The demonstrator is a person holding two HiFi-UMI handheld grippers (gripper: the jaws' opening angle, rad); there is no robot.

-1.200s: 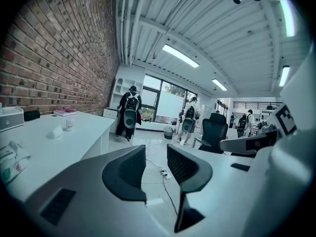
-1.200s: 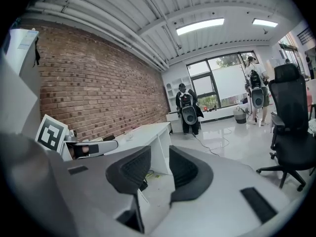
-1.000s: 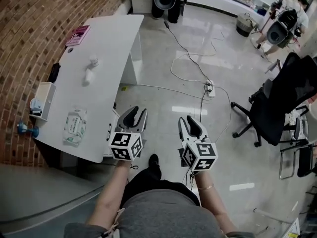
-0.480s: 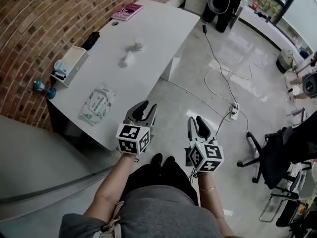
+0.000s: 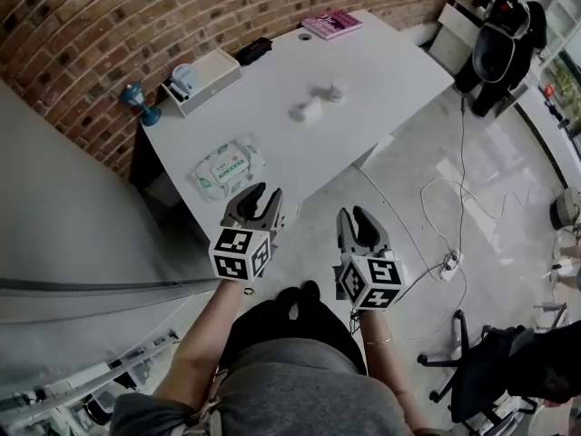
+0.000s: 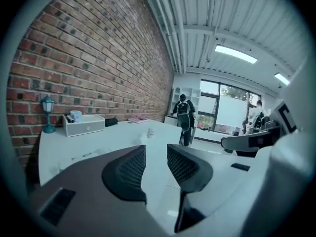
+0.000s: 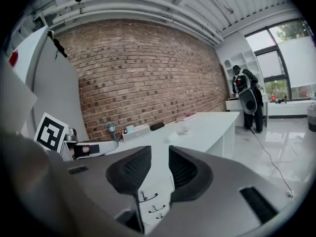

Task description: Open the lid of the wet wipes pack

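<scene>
Head view shows two hand-held grippers side by side over the glossy floor, each with a marker cube and black, ribbed, curved pads. The left gripper (image 5: 263, 193) has its jaws spread with only air between them. The right gripper (image 5: 356, 214) is likewise empty; its jaws have just been opening and stand apart. Just beyond the left gripper's tips, a little to their left, the wet wipes pack (image 5: 229, 167) lies flat near the table's (image 5: 381, 71) near edge. It is a soft, crinkly white pouch with a green label. Neither gripper touches it, and the right one is farther off. Farther along the smooth white table sit a small white bottle (image 5: 313, 107), a boxy white tray (image 5: 204, 78) and a pink book (image 5: 331, 23), then the rough brick wall (image 5: 109, 25).
</scene>
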